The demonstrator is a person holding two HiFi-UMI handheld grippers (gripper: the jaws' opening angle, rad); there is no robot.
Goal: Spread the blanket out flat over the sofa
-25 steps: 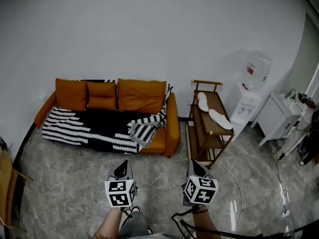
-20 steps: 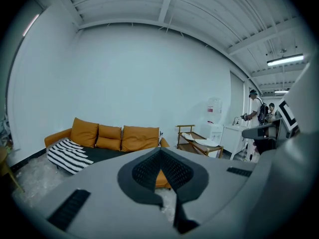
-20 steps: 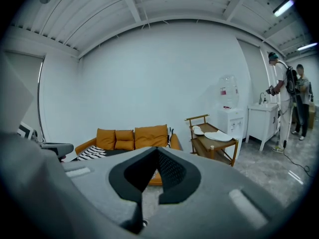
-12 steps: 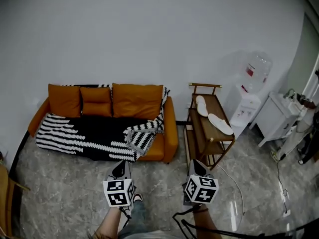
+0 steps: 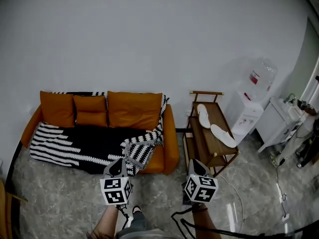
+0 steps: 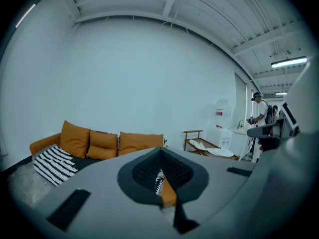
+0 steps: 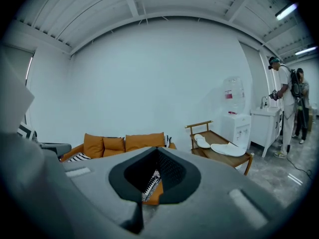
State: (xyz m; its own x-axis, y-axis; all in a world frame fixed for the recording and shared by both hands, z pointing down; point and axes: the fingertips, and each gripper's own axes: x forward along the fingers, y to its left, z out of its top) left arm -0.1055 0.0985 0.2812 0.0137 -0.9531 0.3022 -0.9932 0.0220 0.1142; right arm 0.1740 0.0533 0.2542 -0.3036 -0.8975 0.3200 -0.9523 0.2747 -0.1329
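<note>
The black-and-white blanket [image 5: 75, 146] lay across the seat of the orange sofa [image 5: 170, 133]. Its left and middle parts hung over the front edge, and its right end was bunched in a crumpled heap on the right-hand seat.

Both claws were closed on nothing. The left gripper [image 5: 117, 167] and the right gripper [image 5: 195, 166] hung over the floor in front of the sofa, apart from the cloth, with their jaws brought together.

The step in hand was probably the reach for the bunched end. To do it well, each claw would need to open before arriving and take a separate edge of the heap, not its thick middle. The pair could then draw the fold out towards the bare right arm rest, keeping the cloth low so that the flat part was not dragged askew.

The head view alone showed the whole lie of the blanket and both claws at once. It also showed the wooden rack [image 5: 219, 151] bearing white slippers [image 5: 202, 114] just right of the sofa — a thing for the right claw to clear. Only the gripper views showed the closed jaw tips, the ceiling beams, and people standing [image 7: 285, 108] at the far right.
</note>
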